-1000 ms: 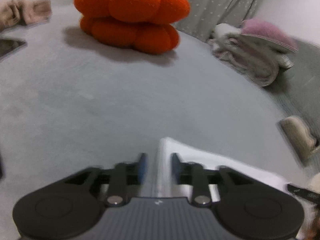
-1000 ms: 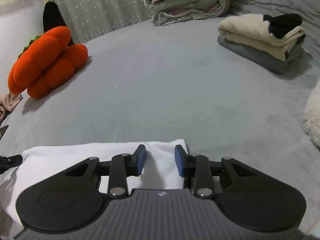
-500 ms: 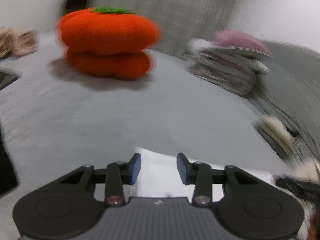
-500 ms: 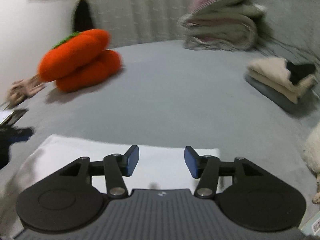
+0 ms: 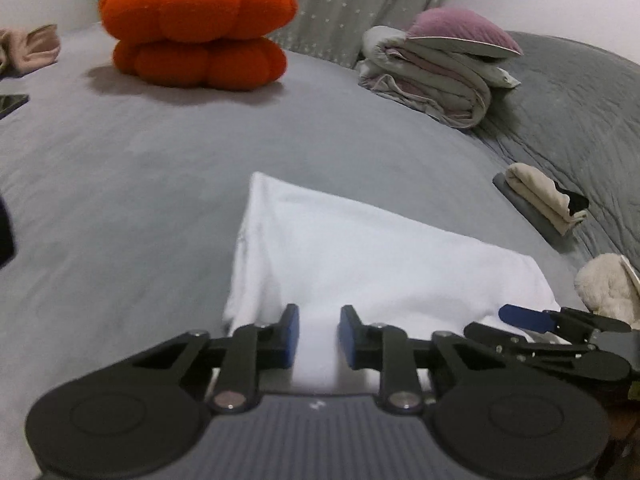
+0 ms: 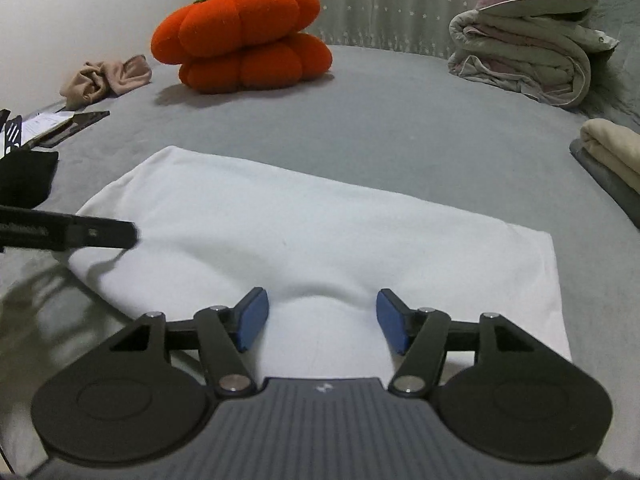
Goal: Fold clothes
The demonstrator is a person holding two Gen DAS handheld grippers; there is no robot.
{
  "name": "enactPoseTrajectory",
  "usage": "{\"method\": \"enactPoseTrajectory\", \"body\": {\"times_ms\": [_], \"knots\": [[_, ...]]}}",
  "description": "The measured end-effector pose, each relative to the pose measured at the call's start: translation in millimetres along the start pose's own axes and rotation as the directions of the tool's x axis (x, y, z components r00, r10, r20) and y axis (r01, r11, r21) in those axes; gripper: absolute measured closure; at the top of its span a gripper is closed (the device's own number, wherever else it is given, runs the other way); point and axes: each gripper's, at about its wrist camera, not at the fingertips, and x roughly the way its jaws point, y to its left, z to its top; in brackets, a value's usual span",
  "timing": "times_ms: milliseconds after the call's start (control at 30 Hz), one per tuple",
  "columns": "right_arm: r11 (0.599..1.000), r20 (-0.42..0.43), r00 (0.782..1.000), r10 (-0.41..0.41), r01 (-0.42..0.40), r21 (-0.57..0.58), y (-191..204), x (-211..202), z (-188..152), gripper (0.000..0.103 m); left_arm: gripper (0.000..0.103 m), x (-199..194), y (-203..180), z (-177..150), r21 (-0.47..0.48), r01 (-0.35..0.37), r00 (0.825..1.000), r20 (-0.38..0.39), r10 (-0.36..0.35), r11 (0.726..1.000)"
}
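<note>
My left gripper (image 5: pixel 319 336): jaws have just been closing, now a narrow gap w/ a raised fold of the white folded garment (image 5: pixel 360 264) between the blue pads; can't tell if pads actually press the cloth. My right gripper (image 6: pixel 322 320): jaws have just been opening, now wide apart, a soft hump of the same garment between them, pads clear of it. Garment lies flat on the grey bedspread (image 6: pixel 380 120), directly under and ahead of both tools. Right tool shows just right of my left one, over the garment's near edge. Far ahead: orange pumpkin cushion (image 6: pixel 244 40). Ahead-right: rolled quilt w/ purple pillow on top (image 5: pixel 440 68). Right: stack of folded clothes (image 5: pixel 540 200).
</note>
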Motion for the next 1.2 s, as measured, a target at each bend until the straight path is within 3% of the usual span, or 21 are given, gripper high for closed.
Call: {"method": "enactPoseTrajectory", "body": {"times_ms": [167,300,433,533,633,700,800,1033,1200], "knots": [[1.0,0.013,1.0,-0.014,0.014,0.001,8.8,-7.7,-6.4,0.039,0.1,-1.3,8.1,-8.1,-0.042,-0.02,1.0,0.006,0.02,0.999],[1.0,0.018,0.999,-0.026,0.026,0.0,12.9,-18.9,-3.4,0.038,0.1,2.3,21.8,-6.4,-0.131,0.018,1.0,-0.014,-0.02,0.991],[1.0,0.021,1.0,-0.018,0.018,0.016,15.6,-26.2,-8.3,0.038,0.1,-3.4,5.3,-1.5,-0.062,-0.011,0.999,0.032,0.013,0.998],[0.999,-0.007,1.0,-0.029,0.029,0.041,11.5,-14.1,-13.6,0.032,0.093,-10.7,-7.4,3.9,0.02,-0.035,0.995,0.099,0.032,0.999],[0.998,-0.014,0.999,-0.038,0.039,0.039,15.3,-12.2,-10.6,0.031,0.091,6.7,1.7,1.5,0.02,-0.111,0.993,0.044,0.11,0.994],[0.999,-0.013,0.999,-0.039,0.039,0.036,16.2,-11.7,-10.3,0.031,0.092,12.8,10.8,0.1,-0.023,-0.098,0.994,0.042,0.099,0.995],[0.999,-0.013,0.999,-0.032,0.033,0.037,15.0,-12.4,-10.3,0.031,0.093,13.5,0.0,0.4,0.057,-0.139,0.989,0.055,0.135,0.989],[0.998,0.019,1.0,-0.01,0.009,0.06,12.2,-26.5,-10.2,0.031,0.094,13.6,2.1,-0.3,0.046,-0.137,0.989,0.054,0.134,0.99],[0.998,-0.03,0.999,-0.03,0.032,0.049,2.6,-24.5,-12.5,0.03,0.095,8.4,2.6,-3.5,0.065,-0.149,0.988,0.051,0.146,0.987]]}}
